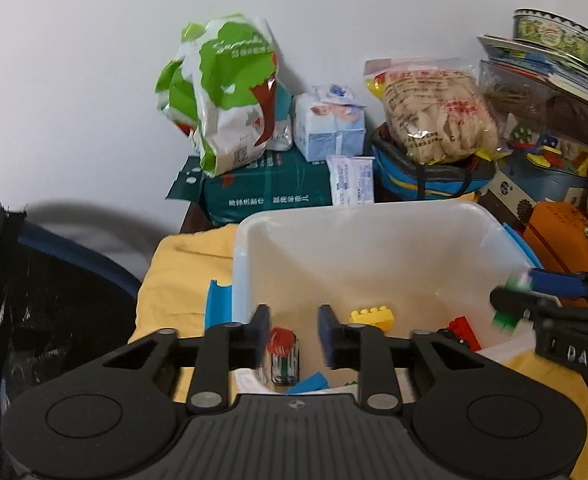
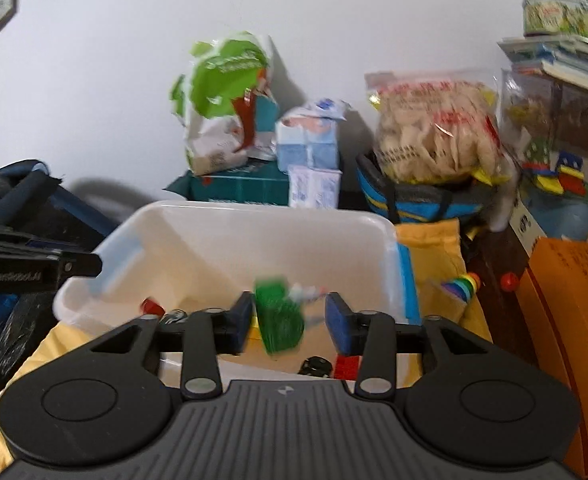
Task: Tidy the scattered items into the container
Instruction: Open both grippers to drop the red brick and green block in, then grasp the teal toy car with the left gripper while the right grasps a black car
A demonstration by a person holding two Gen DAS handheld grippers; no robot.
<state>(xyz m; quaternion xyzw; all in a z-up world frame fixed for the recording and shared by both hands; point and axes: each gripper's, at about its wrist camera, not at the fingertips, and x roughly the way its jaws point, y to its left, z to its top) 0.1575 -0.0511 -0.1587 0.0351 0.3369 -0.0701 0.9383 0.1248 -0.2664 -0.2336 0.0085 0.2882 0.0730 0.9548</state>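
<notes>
A white plastic bin [image 1: 373, 240] stands on a yellow cloth [image 1: 182, 280]; it also shows in the right wrist view [image 2: 254, 224]. Inside lie a yellow brick [image 1: 373, 317], a red brick [image 1: 465, 331], a blue piece [image 1: 307, 384] and a toy car with a red top [image 1: 282, 354]. My left gripper [image 1: 294, 336] is open and empty over the bin's near side. My right gripper [image 2: 289, 326] is open over the bin, and a blurred green brick [image 2: 280, 318] is loose between its pads, apart from the right pad. The right gripper also appears at the right of the left wrist view [image 1: 509, 308].
Behind the bin stand a green and white bag [image 1: 226, 96], tissue packs [image 1: 329, 128], a snack bag [image 1: 433, 112] on a blue basket [image 1: 425, 180], and an orange box [image 1: 561, 236]. A rainbow toy [image 2: 463, 284] lies right of the bin. A dark bag [image 1: 34, 300] is on the left.
</notes>
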